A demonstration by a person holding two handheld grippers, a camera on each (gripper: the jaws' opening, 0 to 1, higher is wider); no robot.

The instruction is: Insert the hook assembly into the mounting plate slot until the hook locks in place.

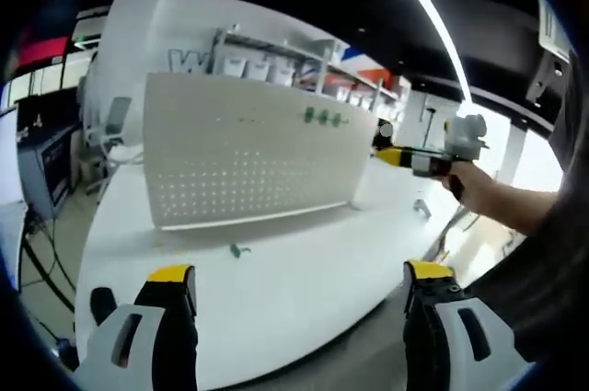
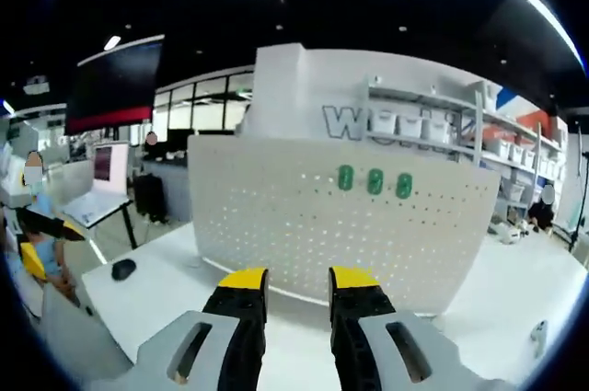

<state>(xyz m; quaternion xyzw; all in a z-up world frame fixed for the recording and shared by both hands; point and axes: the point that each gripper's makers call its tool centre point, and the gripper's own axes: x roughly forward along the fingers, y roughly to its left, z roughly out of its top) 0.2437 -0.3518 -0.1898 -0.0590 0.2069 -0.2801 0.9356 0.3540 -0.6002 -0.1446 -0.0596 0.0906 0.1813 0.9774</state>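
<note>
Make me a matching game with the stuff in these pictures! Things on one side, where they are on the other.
Things:
1. three green hooks
2. single green hook
3. computer mouse
4. right tongs

Places:
A. lying on the white table before the pegboard
B. held up in a hand beside the pegboard's end
C. mounted in a row high on the pegboard
D. on a far desk, left side

Pairs: 1-C, 2-A, 3-D, 4-B

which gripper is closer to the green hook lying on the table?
Left, as a judgement. The left gripper hangs open at the table's near edge, the green hook lying on the table just ahead. The right gripper is up by the pegboard's right end, farther off.
</note>
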